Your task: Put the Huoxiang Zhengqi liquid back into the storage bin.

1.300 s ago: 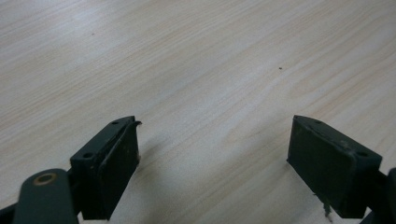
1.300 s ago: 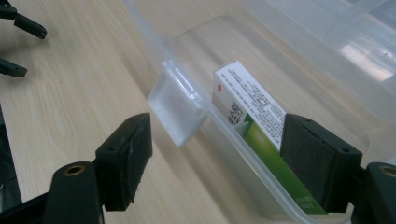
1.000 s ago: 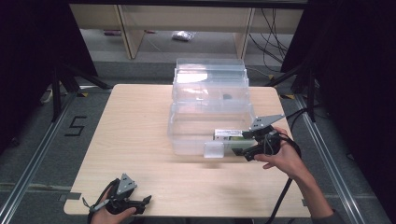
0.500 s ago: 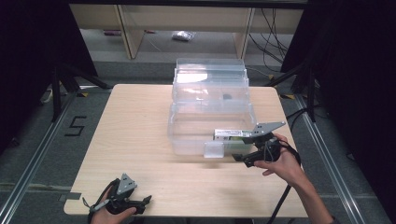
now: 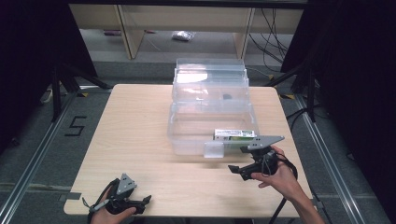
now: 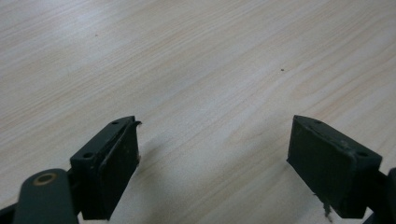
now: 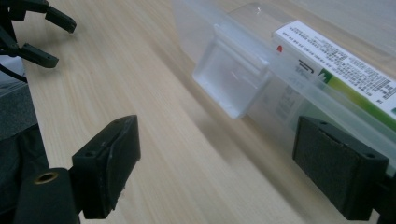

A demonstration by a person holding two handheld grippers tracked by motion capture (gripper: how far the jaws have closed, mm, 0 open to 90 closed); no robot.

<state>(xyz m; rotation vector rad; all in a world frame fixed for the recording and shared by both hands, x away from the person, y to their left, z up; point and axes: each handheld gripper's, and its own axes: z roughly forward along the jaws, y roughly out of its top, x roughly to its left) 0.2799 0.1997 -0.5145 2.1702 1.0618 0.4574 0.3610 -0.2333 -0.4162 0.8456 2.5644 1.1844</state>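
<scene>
A clear plastic box [image 5: 191, 140] stands open in the middle of the wooden table [image 5: 135, 121], its lid [image 5: 210, 77] tipped back. A white and green carton [image 5: 235, 135] lies inside along the near right wall. My right gripper [image 5: 236, 170] is open just in front of the box, near its latch tab [image 5: 214, 150]. In the right gripper view, the gripper [image 7: 215, 144] has nothing between its jaws, with the latch tab [image 7: 231, 79] and the carton [image 7: 336, 60] beyond. My left gripper [image 5: 144, 201] rests open at the table's near left, over bare wood [image 6: 212, 140].
A small dark object [image 5: 227, 97] sits in the back part of the box. Black stands and cables [image 5: 303, 84] flank the table. A wooden shelf unit [image 5: 126, 28] stands behind. My left gripper [image 7: 32, 32] appears far off in the right gripper view.
My right gripper has drawn back from the carton in the box toward the table's near edge. The carton stays in the box. The left gripper has not moved.
</scene>
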